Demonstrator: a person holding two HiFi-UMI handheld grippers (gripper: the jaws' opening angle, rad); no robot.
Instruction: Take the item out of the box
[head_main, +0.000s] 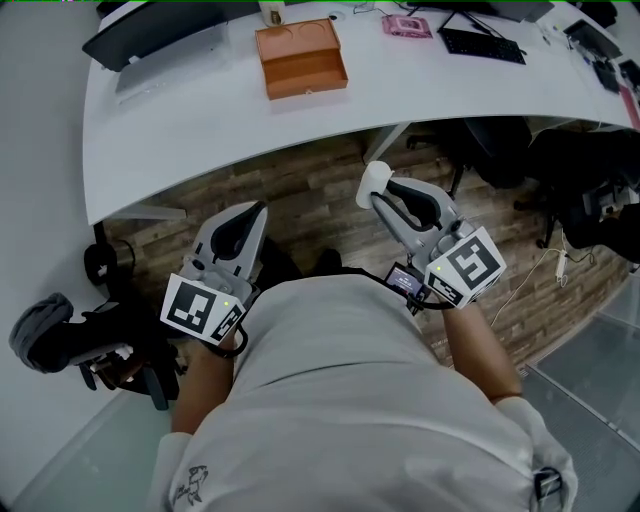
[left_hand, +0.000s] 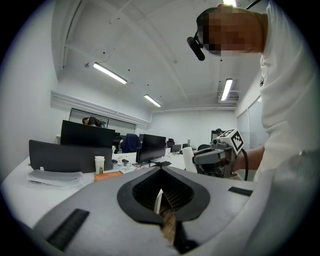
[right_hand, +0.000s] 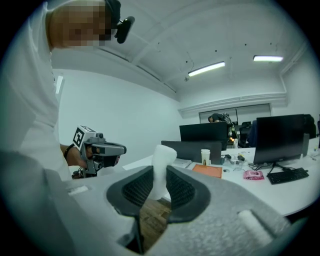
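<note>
White soft-looking cylindrical item is sitting clamped between the jaws of the right gripper, so it is already out of the open orange-brown cardboard box; the box is lying on the curved white desk, well apart from both grippers, and its two moulded hollows are looking empty. Item is hanging over the wood-plank floor, below the desk edge; left gripper is carrying nothing, its jaws looking closed together. Removal is looking done; judging by this, only setting the item down somewhere is remaining.
</note>
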